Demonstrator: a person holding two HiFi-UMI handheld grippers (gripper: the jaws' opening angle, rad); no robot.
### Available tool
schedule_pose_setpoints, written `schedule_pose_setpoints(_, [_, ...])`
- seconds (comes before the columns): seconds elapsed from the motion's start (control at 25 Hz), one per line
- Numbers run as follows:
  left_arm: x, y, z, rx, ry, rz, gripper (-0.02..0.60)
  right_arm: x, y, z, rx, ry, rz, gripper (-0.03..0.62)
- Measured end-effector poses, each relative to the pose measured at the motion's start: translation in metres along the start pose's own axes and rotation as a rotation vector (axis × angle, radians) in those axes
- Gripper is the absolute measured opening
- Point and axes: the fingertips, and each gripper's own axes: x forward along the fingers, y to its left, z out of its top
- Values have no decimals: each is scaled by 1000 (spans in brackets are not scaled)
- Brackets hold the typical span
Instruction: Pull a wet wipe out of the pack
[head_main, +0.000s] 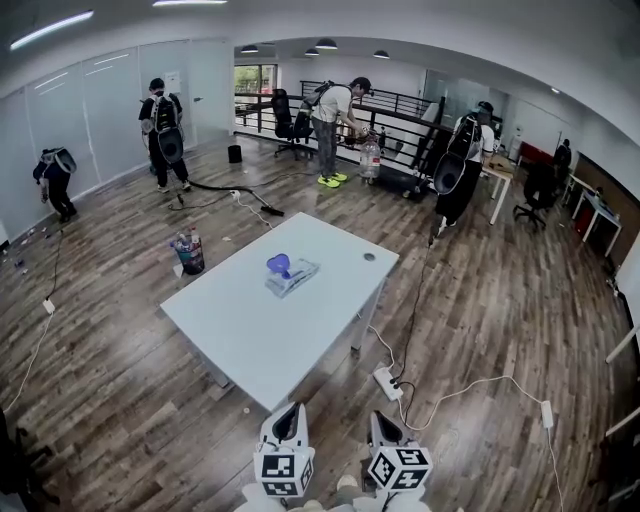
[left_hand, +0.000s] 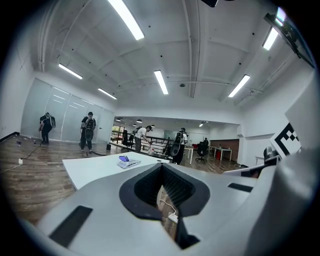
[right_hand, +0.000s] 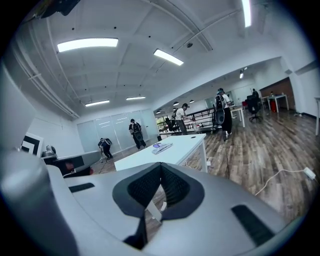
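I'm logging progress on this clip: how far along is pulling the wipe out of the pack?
Done: nothing visible. The wet wipe pack lies on the white table, well ahead of both grippers. In hand: nothing; the left gripper and right gripper are shut and empty, short of the table. Left: reach the pack, steady it, pull a wipe.

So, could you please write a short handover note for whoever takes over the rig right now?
Left claw: shut, empty, short of the near corner of the white rectangular table.
Right claw: shut, empty, beside it.
Pale-blue soft wipe pack with purple lid: near the table's middle, untouched.
Done: nothing yet; no wipe is out.
Left: reach the pack, steady it, pull a wipe out.
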Motion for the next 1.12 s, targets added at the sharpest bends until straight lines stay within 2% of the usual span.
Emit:
schedule_pose_setpoints(0.36, [18, 7, 1, 16, -10, 14, 8, 22, -11, 4, 20, -3, -2, 9])
schedule_pose_setpoints(0.84, [47, 31, -4, 34, 5, 95, 8, 75, -15, 15, 28, 6, 71, 9])
schedule_pose_setpoints(1.12, [84, 35, -3, 38, 10, 117, 8, 108, -34, 25, 32, 24, 86, 9])
